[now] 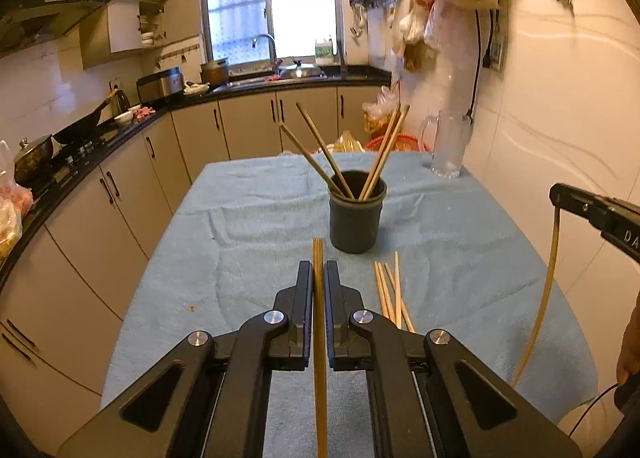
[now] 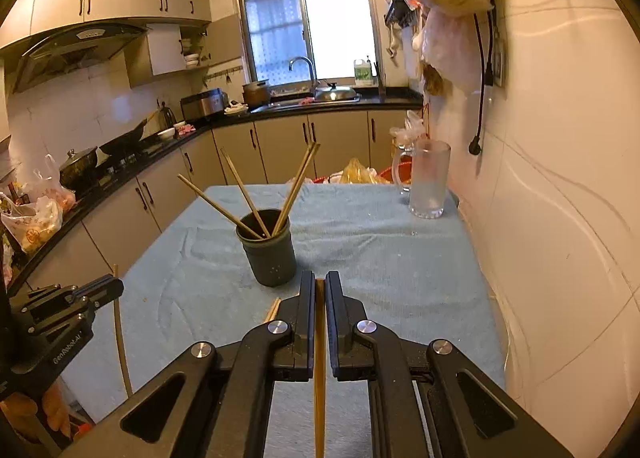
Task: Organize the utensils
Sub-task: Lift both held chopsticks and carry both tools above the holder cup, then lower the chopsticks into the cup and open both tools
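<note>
**Chopsticks: two gripped, four in cup, rest loose**

Chopsticks are standing four together in the dark cup (image 1: 357, 217) on the blue cloth (image 1: 248, 217). I am clamping one chopstick (image 1: 319, 298) in my left gripper (image 1: 318, 278), another chopstick (image 2: 319, 322) in my right gripper (image 2: 319, 290). Loose chopsticks (image 1: 390, 294) are lying just beside the cup.

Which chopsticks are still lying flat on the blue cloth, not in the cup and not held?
The loose chopsticks beside the dark cup. Four others stand in the cup; the left gripper and right gripper each hold one.
</note>
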`<state>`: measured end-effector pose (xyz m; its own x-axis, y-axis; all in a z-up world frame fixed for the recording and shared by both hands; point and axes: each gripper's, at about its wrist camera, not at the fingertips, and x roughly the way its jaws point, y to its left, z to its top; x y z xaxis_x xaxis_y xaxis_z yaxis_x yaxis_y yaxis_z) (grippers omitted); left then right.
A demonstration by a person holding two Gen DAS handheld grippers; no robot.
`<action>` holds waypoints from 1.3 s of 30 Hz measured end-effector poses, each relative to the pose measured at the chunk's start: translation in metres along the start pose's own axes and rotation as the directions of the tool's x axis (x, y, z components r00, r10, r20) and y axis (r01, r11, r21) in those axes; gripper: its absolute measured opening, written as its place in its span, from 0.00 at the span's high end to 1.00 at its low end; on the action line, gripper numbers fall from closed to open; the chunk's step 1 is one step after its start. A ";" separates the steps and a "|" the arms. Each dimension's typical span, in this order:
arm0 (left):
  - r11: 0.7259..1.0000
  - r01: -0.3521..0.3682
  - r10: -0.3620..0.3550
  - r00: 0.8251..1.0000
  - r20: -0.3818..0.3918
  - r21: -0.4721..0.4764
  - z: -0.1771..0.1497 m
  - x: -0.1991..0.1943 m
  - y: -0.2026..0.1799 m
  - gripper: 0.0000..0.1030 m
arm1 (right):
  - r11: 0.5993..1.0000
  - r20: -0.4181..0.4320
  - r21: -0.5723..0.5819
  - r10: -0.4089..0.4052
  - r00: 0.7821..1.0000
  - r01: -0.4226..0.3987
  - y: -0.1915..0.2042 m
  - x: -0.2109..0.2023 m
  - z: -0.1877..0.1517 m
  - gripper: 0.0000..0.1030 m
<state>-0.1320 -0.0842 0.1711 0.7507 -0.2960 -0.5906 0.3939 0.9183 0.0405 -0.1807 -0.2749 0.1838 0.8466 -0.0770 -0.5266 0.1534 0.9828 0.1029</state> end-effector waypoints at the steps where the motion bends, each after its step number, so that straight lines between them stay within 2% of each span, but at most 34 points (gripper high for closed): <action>1: 1.000 -0.003 0.003 1.000 0.010 0.000 0.001 -0.003 0.000 0.95 | 1.000 0.006 -0.004 0.001 1.000 -0.001 0.001 -0.002 0.000 0.95; 13: 0.999 -0.034 0.030 0.993 0.116 0.038 0.012 -0.029 -0.006 0.95 | 0.999 0.056 -0.031 0.015 0.998 -0.014 0.012 -0.009 0.009 0.95; 27: 0.999 -0.022 0.017 0.988 0.151 0.035 0.033 -0.022 -0.007 0.95 | 1.000 0.090 -0.019 0.023 0.996 -0.022 0.009 -0.001 0.032 0.95; 32: 1.000 0.016 -0.020 0.988 0.154 0.027 0.051 -0.019 -0.002 0.95 | 0.999 0.102 -0.016 0.029 0.994 -0.028 0.010 0.006 0.047 0.95; 39: 0.998 0.058 -0.054 0.983 0.174 -0.014 0.101 -0.012 0.013 0.95 | 0.999 0.136 -0.036 0.027 0.990 -0.022 0.015 0.017 0.080 0.95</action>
<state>-0.0825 -0.0954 0.2596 0.8093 -0.3866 -0.4423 0.4289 0.9033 -0.0049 -0.1232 -0.2755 0.2444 0.9117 -0.0729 -0.4044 0.1163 0.9897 0.0838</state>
